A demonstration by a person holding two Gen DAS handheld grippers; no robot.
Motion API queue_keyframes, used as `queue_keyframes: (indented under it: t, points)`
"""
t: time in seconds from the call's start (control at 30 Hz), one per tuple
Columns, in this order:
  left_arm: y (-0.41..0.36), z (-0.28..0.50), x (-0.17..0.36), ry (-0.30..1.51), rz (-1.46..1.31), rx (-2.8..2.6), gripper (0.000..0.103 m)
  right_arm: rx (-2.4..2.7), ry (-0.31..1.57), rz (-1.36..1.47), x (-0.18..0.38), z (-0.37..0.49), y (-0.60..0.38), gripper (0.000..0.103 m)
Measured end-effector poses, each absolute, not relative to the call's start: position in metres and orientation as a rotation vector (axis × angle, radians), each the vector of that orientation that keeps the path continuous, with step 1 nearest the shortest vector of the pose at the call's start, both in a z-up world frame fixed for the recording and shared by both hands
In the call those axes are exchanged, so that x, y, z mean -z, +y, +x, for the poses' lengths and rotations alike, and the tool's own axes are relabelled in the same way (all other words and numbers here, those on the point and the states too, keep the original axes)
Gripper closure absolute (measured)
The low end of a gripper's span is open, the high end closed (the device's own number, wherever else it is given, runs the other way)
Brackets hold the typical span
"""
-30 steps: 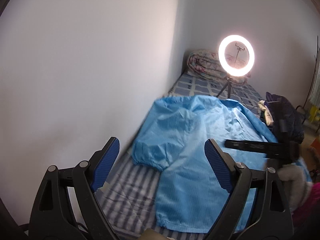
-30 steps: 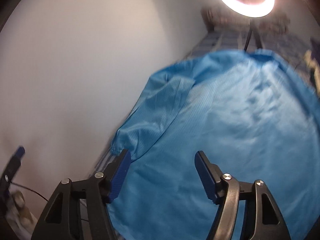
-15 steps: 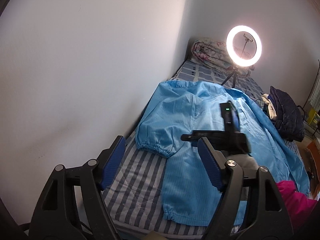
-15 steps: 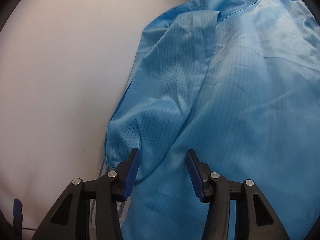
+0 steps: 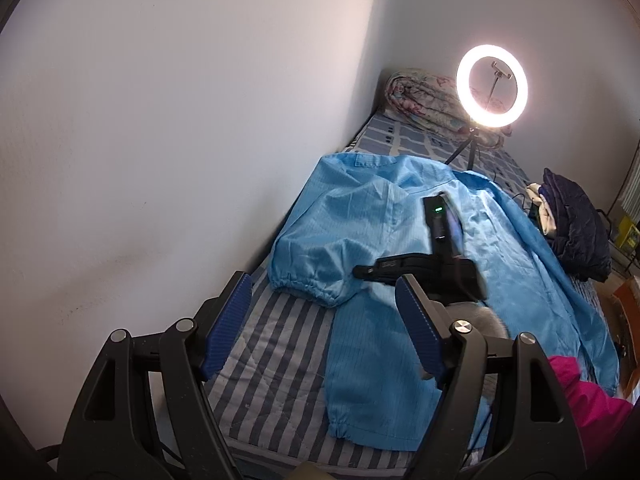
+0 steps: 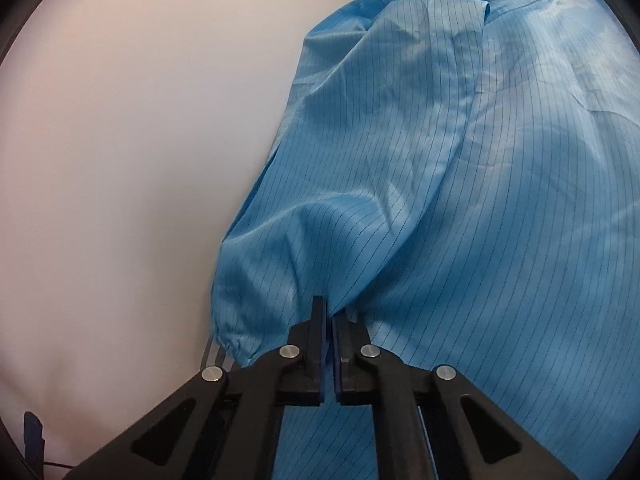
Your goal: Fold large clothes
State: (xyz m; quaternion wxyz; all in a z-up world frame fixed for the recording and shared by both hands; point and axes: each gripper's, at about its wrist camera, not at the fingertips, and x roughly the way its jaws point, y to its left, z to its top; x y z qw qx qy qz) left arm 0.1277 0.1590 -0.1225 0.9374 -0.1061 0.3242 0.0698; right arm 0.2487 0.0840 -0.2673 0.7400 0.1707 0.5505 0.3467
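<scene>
A large light-blue coat (image 5: 384, 216) lies spread on a striped bed (image 5: 272, 360), its left sleeve (image 5: 316, 256) folded down beside the wall. My right gripper (image 6: 330, 318) is shut on the lower edge of that sleeve (image 6: 300, 248), near the gathered cuff (image 6: 236, 344). Seen from the left wrist, the right gripper (image 5: 362, 271) lies low on the coat with its tip at the sleeve. My left gripper (image 5: 322, 280) hovers open above the near end of the bed, with nothing between its blue pads (image 5: 228, 320).
A white wall (image 5: 160, 120) runs along the bed's left side. A lit ring light (image 5: 492, 90) on a tripod and a rolled quilt (image 5: 420, 96) stand at the far end. Dark clothes (image 5: 576, 224) are piled on the right. A pink sleeve (image 5: 580, 408) shows at lower right.
The right gripper came down and leftward onto the coat's sleeve and closed on its edge. The left gripper's jaws narrowed a little and it dipped slightly.
</scene>
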Motion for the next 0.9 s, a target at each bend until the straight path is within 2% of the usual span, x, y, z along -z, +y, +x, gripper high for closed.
queue_keyframes:
  t: [0.17,0.4,0.47,0.53,0.63,0.73,0.8,0.9]
  points:
    - [0.157,0.134,0.128,0.682,-0.213,-0.128,0.026,-0.768,1.168,0.395,0.248,0.235,0.062,0.103]
    - [0.152,0.148,0.14,0.725,-0.253,-0.08,0.026,-0.796,1.207,0.414,0.245,0.199,0.022,0.103]
    - [0.15,0.155,0.148,0.758,-0.264,-0.067,0.029,-0.797,1.224,0.414,0.248,0.189,0.015,0.103]
    - [0.151,0.163,0.159,0.811,-0.306,-0.054,0.037,-0.801,1.244,0.418,0.25,0.179,0.01,0.103]
    - [0.151,0.174,0.177,0.872,-0.362,-0.048,0.037,-0.801,1.24,0.358,0.248,0.166,0.007,0.103]
    - [0.14,0.185,0.196,0.925,-0.306,-0.068,0.037,-0.782,1.205,0.245,0.24,0.154,0.005,0.093]
    - [0.141,0.192,0.214,0.972,-0.321,-0.067,0.037,-0.79,1.149,0.217,0.23,0.148,-0.004,0.071]
    - [0.148,0.199,0.235,1.022,-0.392,-0.072,0.037,-0.785,1.035,0.174,0.215,0.136,-0.022,0.066]
